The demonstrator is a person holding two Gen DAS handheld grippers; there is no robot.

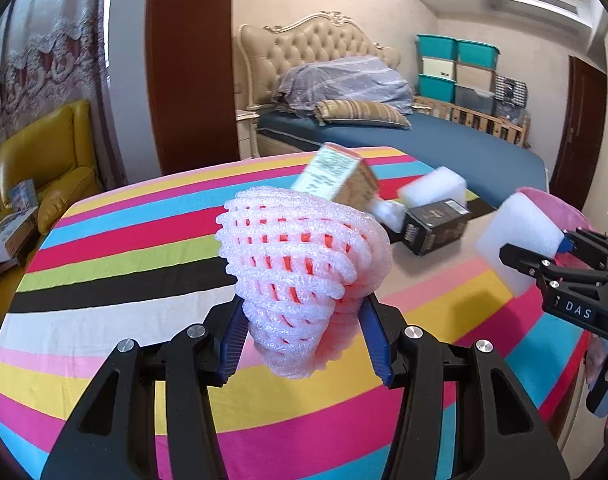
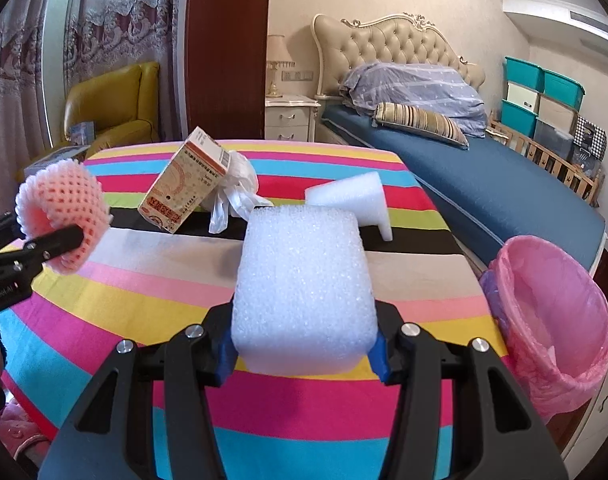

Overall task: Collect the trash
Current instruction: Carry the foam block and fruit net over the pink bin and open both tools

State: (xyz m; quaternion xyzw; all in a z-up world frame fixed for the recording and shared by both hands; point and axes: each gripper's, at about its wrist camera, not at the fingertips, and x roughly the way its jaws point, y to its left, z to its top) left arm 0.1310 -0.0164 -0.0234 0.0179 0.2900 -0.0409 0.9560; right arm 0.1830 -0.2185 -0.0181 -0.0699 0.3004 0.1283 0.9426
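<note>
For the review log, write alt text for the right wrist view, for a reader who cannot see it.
The right gripper clamps a white foam block above a striped tablecloth. A bin lined with a pink bag stands at the table's right edge; at left, the left gripper holds a pink foam fruit net.

Right tool [image 2: 304,344] grips foam block [image 2: 304,284], seemingly airborne.

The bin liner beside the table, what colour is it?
Pink. The bin liner shows best in the right wrist view.
</note>
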